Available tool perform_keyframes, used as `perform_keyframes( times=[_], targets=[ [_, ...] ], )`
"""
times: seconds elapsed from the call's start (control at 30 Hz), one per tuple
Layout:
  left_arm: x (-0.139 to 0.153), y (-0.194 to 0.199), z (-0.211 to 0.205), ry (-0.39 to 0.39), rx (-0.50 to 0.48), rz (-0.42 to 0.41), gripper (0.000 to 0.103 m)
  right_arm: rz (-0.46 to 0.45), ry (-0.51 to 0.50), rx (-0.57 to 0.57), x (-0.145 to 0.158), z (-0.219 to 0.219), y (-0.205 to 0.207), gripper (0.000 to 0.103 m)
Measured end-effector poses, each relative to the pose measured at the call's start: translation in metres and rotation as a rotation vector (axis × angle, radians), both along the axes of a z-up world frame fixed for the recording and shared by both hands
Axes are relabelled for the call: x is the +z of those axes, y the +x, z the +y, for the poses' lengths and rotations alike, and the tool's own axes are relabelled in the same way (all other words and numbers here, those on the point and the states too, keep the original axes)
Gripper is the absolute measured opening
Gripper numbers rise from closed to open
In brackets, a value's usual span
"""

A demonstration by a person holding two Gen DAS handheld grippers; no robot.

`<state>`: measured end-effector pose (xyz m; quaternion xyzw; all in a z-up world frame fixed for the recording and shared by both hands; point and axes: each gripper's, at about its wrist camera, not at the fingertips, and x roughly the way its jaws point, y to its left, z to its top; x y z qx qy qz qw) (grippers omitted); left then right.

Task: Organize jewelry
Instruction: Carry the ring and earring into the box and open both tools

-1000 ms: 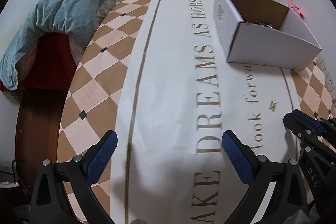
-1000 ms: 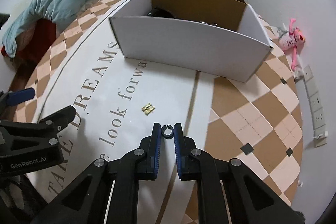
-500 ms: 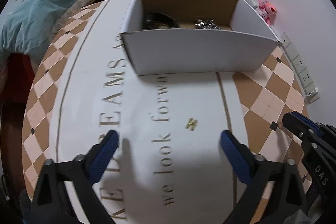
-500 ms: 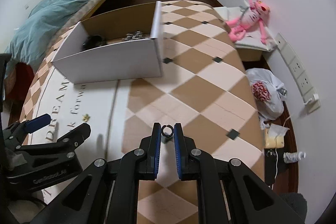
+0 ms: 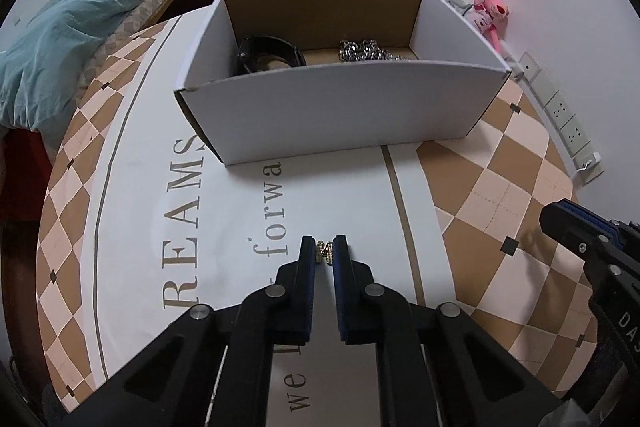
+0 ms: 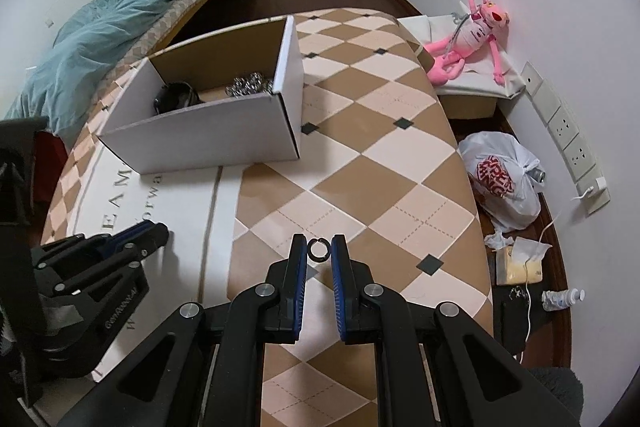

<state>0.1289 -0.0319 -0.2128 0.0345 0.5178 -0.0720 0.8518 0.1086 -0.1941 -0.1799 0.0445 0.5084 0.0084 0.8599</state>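
A white cardboard box (image 5: 344, 111) stands on the patterned table and holds a black bracelet (image 5: 268, 53) and a silver chain (image 5: 366, 51). My left gripper (image 5: 324, 253) is shut on a small gold earring (image 5: 323, 251) down at the tabletop in front of the box. My right gripper (image 6: 319, 251) is shut on a small dark ring (image 6: 319, 250) and holds it above the chequered part of the table, right of the box (image 6: 208, 139). The left gripper also shows in the right wrist view (image 6: 156, 229).
The table edge (image 6: 468, 187) runs along the right. Beyond it lie a pink plush toy (image 6: 472, 35), a plastic bag (image 6: 500, 179) and clutter on the floor. A bed with a teal blanket (image 5: 80, 23) stands at the left.
My left gripper was wide open and has moved to the gold earring and closed on it. My right gripper has kept the ring and swung to the right.
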Motion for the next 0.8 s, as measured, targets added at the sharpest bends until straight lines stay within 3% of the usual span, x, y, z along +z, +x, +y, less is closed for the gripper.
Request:
perform_keyframes(
  times=[0.1,0.27,0.47,0.67,0.8],
  targets=[
    [0.012,-0.002,0.0,-0.019,-0.005,-0.015,0.006,-0.022,0.019,0.007,0.012,0.001,0.0,0.013],
    [0.057,0.002,0.005,-0.089,-0.014,-0.075,0.006,-0.073,0.066,0.03,0.044,0.005,0.007,0.013],
    [0.104,0.047,0.018,-0.201,-0.013,-0.081,0.006,-0.106,0.147,0.084,0.083,0.01,0.057,0.013],
    [0.096,0.107,0.028,-0.221,0.005,0.007,0.006,0.017,0.173,0.123,0.068,0.017,0.137,0.013],
    [0.086,0.136,0.029,-0.193,0.023,0.061,0.006,0.094,0.156,0.128,0.052,0.018,0.173,0.013]
  ],
)
